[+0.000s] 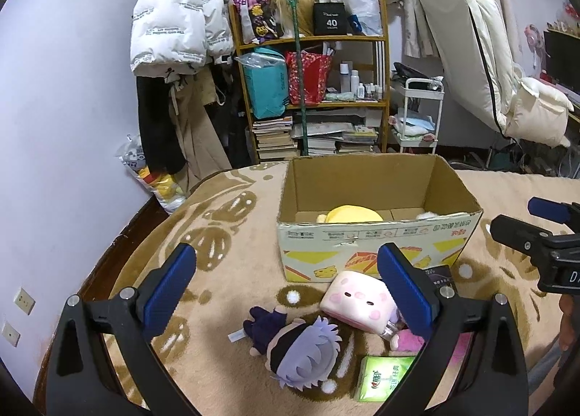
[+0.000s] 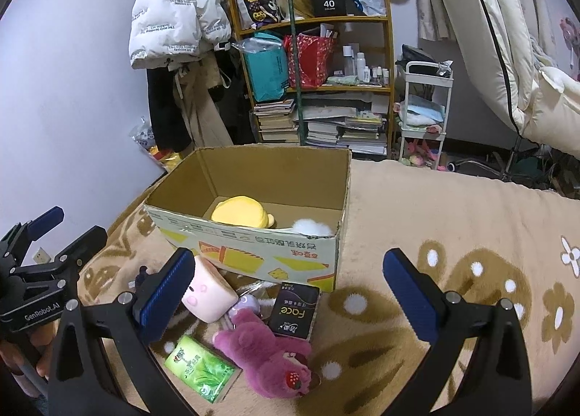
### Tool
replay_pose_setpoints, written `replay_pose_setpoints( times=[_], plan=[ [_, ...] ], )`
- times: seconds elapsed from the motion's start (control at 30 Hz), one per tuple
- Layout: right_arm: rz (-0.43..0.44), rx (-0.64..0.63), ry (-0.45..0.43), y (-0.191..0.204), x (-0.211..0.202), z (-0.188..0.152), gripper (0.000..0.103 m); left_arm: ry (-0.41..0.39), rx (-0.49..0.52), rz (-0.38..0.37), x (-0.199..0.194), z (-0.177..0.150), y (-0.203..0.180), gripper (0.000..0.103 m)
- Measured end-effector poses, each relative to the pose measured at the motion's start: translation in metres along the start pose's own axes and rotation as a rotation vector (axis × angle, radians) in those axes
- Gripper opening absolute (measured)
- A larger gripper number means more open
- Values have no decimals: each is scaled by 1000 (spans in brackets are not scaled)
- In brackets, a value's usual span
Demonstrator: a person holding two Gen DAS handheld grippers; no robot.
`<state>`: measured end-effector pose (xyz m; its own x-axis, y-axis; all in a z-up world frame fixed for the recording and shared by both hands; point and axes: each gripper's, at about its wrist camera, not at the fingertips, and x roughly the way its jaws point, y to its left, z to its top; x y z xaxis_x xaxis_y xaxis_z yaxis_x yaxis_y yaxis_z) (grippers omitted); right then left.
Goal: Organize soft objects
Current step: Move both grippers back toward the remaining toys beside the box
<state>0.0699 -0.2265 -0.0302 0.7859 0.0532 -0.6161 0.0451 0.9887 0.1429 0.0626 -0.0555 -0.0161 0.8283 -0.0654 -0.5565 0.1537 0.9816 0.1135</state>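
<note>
The cardboard box (image 2: pixel 253 249) holds one yellow plush (image 2: pixel 241 212) and one white plush (image 2: pixel 311 227); both grippers' fingers gape wide, empty.

A white puffer jacket (image 1: pixel 174 13) hangs at the upper left against the pale wall. Right of it, at top centre, a wooden shelf unit (image 1: pixel 383 64) holds a teal bag (image 1: pixel 266 84), a red patterned bag (image 1: pixel 308 77) and small bottles, with stacked books (image 1: pixel 275 138) below. A white trolley (image 1: pixel 420 115) stands just right, beside a cream mattress (image 1: pixel 471 39) leaning at the upper right.
</note>
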Motion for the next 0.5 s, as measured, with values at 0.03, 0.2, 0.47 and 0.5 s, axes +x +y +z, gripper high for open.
replay_pose_setpoints(
  times=[0.03,0.2,0.47,0.5],
  plan=[
    [-2,-1,3,0,1,0,103,3,5,-4,2,-1,-1,99],
    [-9,15,47,-4,14,0,103,19,38,-18,10,-4,-12,99],
    [8,114,117,-20,38,0,103,65,69,-55,29,-10,-26,99],
    [9,128,124,-23,41,0,103,72,71,-60,32,-11,-28,99]
  ],
)
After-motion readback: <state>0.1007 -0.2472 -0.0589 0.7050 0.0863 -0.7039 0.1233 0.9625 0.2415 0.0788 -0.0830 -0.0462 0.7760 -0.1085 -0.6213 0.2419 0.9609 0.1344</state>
